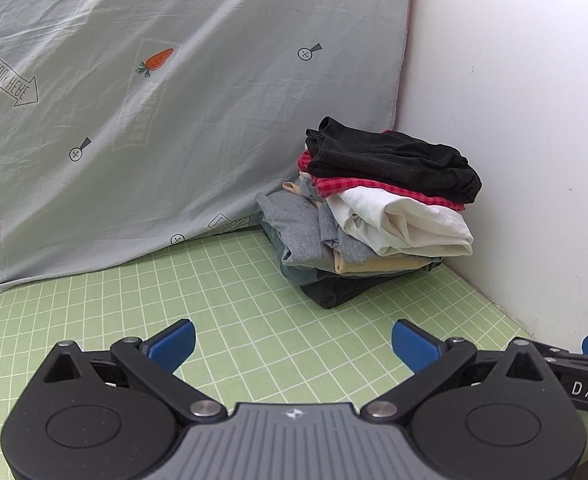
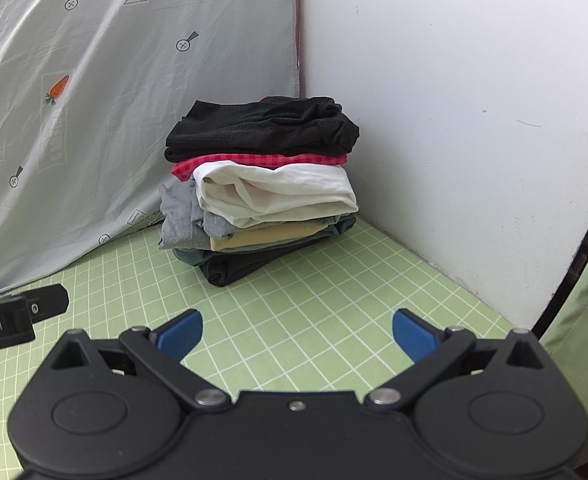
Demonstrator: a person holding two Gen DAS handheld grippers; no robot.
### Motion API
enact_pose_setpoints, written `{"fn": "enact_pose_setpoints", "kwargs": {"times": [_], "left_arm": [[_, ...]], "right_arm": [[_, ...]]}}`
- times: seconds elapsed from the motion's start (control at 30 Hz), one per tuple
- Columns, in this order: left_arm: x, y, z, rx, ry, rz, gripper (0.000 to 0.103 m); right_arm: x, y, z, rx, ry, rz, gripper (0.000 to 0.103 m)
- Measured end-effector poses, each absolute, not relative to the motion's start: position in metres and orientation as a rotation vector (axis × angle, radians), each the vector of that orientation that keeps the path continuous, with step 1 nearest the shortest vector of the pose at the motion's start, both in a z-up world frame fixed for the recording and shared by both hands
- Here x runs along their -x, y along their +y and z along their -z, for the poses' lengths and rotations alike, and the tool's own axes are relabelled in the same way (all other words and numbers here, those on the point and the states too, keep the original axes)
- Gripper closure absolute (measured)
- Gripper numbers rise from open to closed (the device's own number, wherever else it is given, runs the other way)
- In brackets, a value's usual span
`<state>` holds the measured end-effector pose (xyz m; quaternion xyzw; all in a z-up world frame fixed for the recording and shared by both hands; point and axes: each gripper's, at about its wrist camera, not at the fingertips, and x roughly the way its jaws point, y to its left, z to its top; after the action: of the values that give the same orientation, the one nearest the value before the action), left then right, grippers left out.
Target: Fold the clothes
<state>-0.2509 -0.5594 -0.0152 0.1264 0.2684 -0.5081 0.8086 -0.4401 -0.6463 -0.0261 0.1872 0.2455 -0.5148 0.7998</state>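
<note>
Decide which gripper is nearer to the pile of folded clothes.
Right, slightly. The right gripper faces the pile almost straight on; the left gripper sits beside it, further left, pile ahead to its right.

Under my claws lies a pale green bed sheet [image 1: 234, 300] ruled with a white grid, smooth and flat. At about 1 o'clock from my left claw, a stack of folded clothes [image 1: 377, 208] sits on it in the corner. Its bottom piece, a dark garment [image 2: 246, 266], touches the sheet; I cannot tell its exact colour. A grey printed cloth [image 1: 134, 120] meets the sheet from 9 to 12 o'clock.
</note>
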Motion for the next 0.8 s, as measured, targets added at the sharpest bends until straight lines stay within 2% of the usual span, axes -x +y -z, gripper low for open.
{"fn": "enact_pose_setpoints", "kwargs": {"times": [0.8], "left_arm": [[0.273, -0.531, 0.016, -0.32, 0.538, 1.135, 0.0]], "right_arm": [[0.444, -0.606, 0.035, -0.395, 0.568, 1.081, 0.001]]}}
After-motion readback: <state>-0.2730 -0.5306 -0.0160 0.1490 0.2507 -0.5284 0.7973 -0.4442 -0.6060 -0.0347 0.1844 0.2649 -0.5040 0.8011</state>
